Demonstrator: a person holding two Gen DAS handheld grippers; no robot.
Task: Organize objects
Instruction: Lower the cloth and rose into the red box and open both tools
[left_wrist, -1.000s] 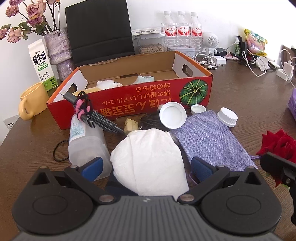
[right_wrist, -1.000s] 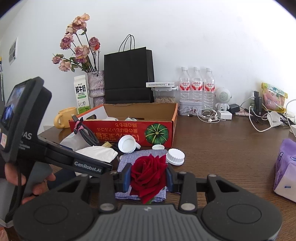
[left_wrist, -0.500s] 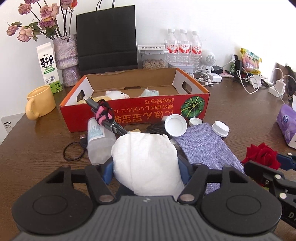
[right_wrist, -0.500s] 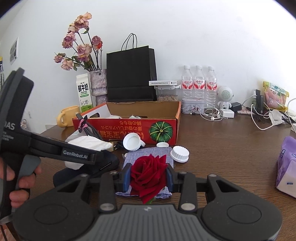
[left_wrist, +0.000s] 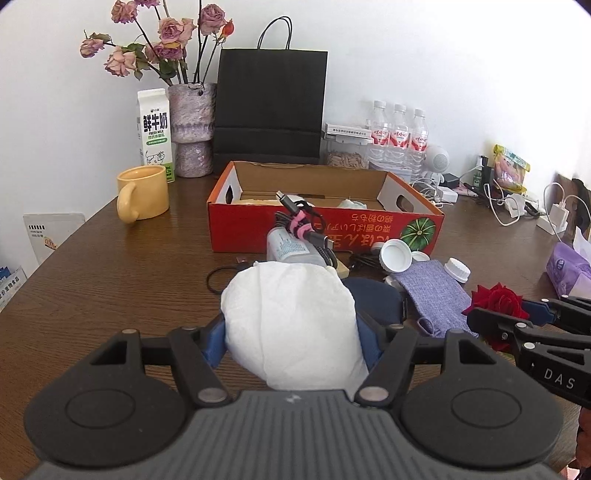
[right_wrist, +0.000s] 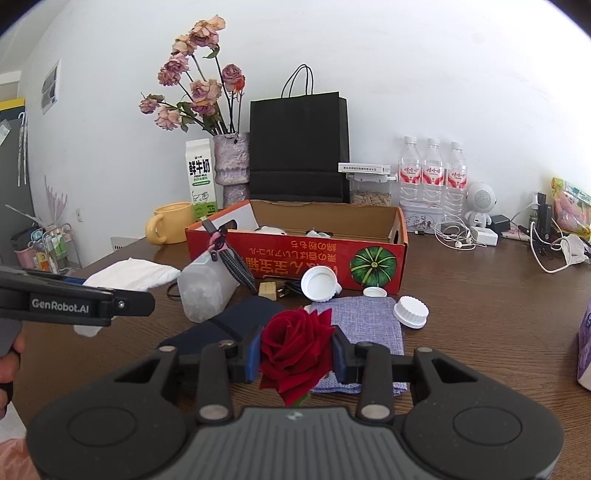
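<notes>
My left gripper (left_wrist: 291, 334) is shut on a white cup-shaped face mask (left_wrist: 291, 314), held up off the wooden table; the mask (right_wrist: 129, 275) also shows at the left of the right wrist view. My right gripper (right_wrist: 295, 352) is shut on a red rose (right_wrist: 295, 336), with the bloom between the blue pads; the rose (left_wrist: 496, 299) appears at the right of the left wrist view. Behind both stands an open red cardboard box (left_wrist: 258, 236) with a few soft items inside.
In front of the box lie a clear plastic bottle (left_wrist: 290, 249), a cable bundle with a pink tie (left_wrist: 299, 225), white caps (left_wrist: 395, 254), a purple pouch (left_wrist: 436, 295), a dark blue case (left_wrist: 376, 295) and a black hair tie (left_wrist: 218, 278). A yellow mug (left_wrist: 144, 194) stands left; a tissue pack (left_wrist: 569, 269) right.
The left gripper's jaws closed on the white mask and pulled back and up from the box, uncovering the dark blue case. The right gripper shifted a little with the rose.
</notes>
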